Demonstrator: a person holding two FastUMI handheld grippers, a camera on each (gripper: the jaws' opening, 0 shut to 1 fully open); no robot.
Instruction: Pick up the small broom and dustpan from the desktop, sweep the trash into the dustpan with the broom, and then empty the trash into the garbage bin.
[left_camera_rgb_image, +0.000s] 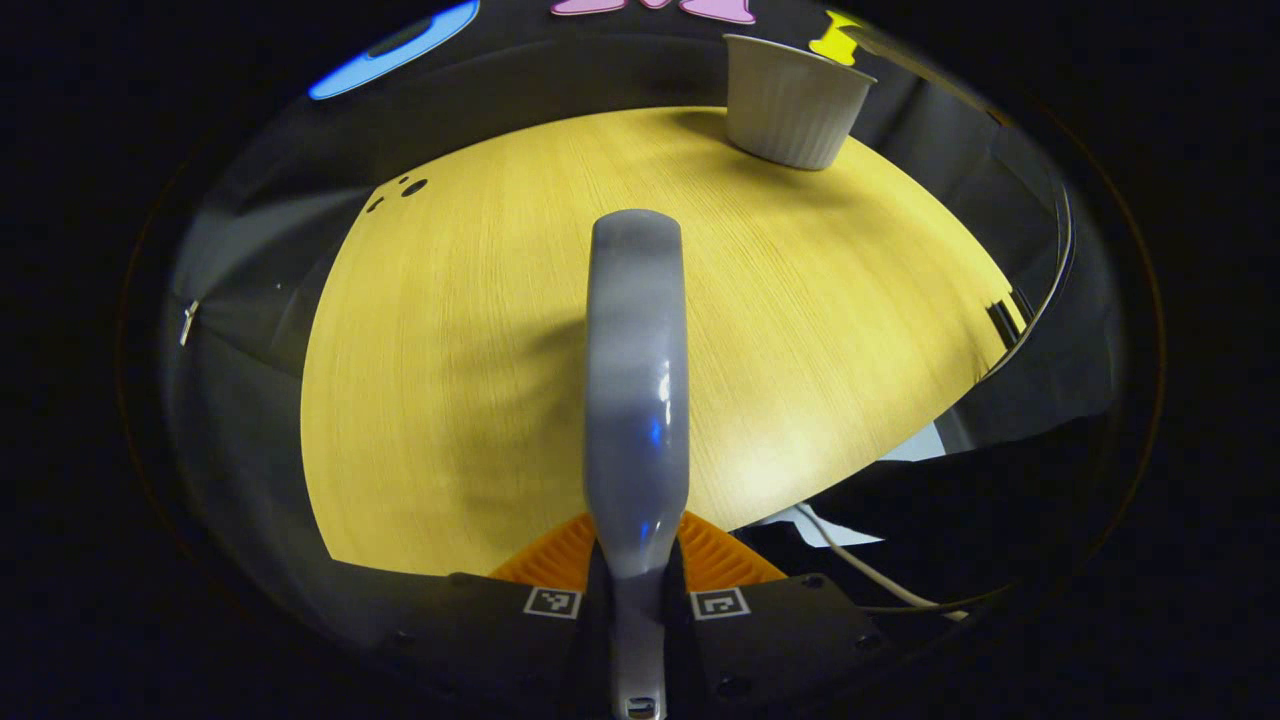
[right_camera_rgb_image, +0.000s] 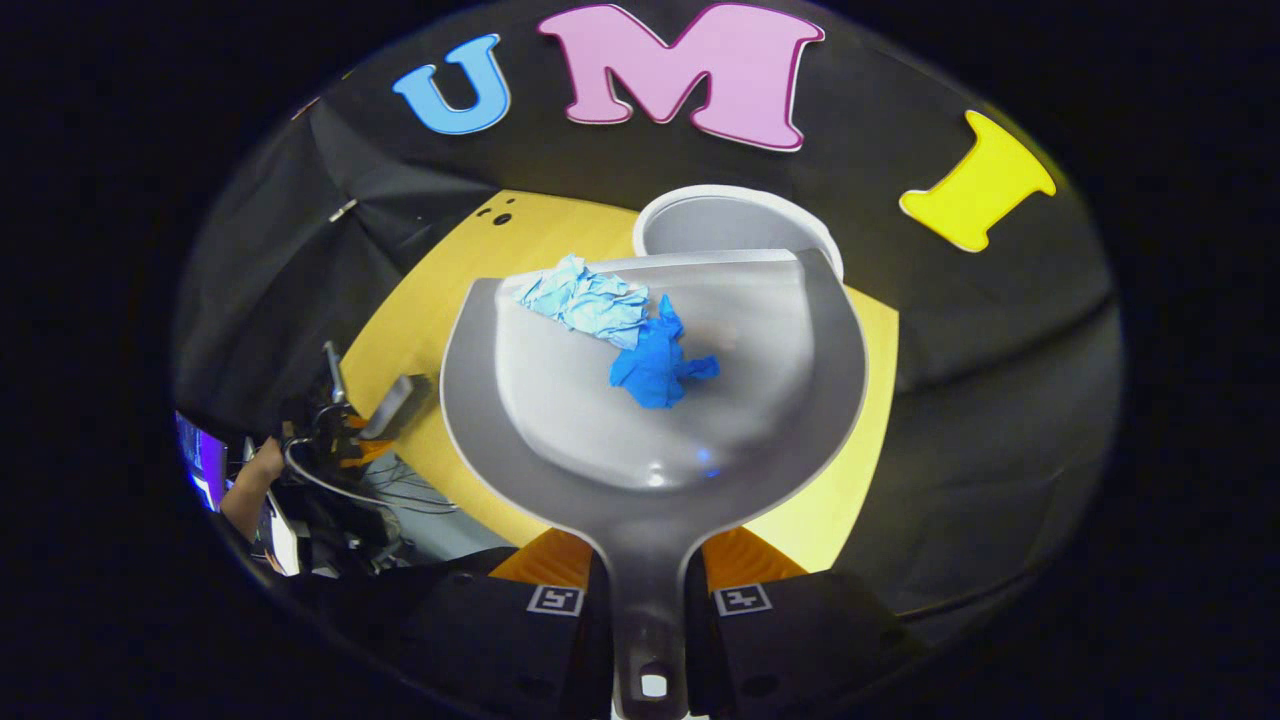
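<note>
Now the right gripper (right_camera_rgb_image: 648, 590) clamps the dustpan (right_camera_rgb_image: 560, 440) holding crumpled blue paper (right_camera_rgb_image: 655, 365) before the garbage bin (right_camera_rgb_image: 730, 215); the left gripper (left_camera_rgb_image: 637, 590) clamps the broom handle (left_camera_rgb_image: 637, 380).

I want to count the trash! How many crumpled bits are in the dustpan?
2: a pale blue wad near the dustpan front edge, a darker blue wad beside it, mid-pan. Smaller bits may hide underneath.

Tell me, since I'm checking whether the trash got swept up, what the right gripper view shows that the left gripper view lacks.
Right gripper view: the dustpan held by the right gripper, carrying two crumpled blue paper scraps. Left gripper view: the broom held by the left gripper. Both: the wooden desktop and the white garbage bin.
</note>
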